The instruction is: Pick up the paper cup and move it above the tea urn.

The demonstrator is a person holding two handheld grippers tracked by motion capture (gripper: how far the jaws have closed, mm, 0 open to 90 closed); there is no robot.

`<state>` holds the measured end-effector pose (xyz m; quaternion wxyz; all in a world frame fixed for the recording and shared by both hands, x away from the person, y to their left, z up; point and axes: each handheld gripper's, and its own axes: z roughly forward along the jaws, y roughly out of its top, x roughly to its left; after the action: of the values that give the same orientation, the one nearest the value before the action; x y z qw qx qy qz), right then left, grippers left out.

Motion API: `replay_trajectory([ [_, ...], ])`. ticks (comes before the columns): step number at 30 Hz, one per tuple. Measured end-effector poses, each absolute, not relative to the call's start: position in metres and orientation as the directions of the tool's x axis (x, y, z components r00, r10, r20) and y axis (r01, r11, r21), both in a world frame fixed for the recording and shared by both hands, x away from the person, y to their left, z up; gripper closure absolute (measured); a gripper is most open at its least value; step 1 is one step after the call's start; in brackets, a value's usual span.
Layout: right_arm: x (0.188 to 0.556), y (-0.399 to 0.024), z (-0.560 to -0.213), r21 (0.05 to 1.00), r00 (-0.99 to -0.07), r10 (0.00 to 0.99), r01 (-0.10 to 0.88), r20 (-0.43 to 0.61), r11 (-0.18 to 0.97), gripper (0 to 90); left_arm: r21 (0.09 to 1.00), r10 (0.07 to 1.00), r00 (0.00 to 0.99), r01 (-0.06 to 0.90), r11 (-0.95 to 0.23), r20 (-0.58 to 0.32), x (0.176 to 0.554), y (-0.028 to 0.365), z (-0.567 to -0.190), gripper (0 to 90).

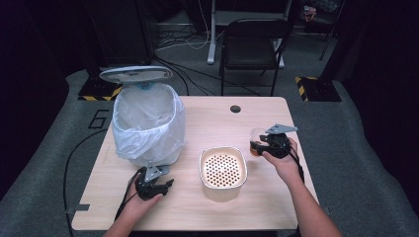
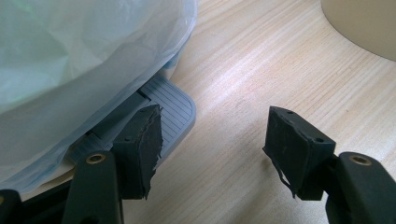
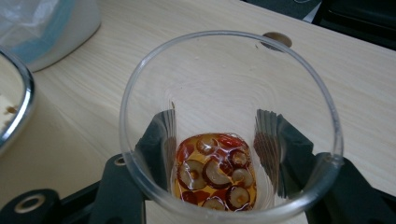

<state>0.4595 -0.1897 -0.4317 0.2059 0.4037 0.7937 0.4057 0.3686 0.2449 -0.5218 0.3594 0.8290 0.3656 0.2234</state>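
Right gripper [image 3: 215, 154] clamped on clear cup [image 3: 229, 116] holding amber liquid and red slices [image 3: 215, 175]. Left gripper [image 2: 215, 144] apart, nothing held, one jaw beside bin pedal [image 2: 175, 109].

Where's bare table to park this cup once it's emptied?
Free: the far stretch between the bagged bin and the cable hole, and the near edge in front of the strainer bowl. Crowded: the gap between bowl and right gripper holding the cup, and around the bin's pedal.
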Motion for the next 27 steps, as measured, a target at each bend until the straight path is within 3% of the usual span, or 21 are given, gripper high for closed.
replay_trajectory([
  [27,0.467,-0.166,-0.382,0.835,-0.718,0.689,0.319,-0.095,0.448,48.5,0.760,0.768,0.632,0.446,-0.473,0.107,0.369,0.245,-0.522,36.6],
])
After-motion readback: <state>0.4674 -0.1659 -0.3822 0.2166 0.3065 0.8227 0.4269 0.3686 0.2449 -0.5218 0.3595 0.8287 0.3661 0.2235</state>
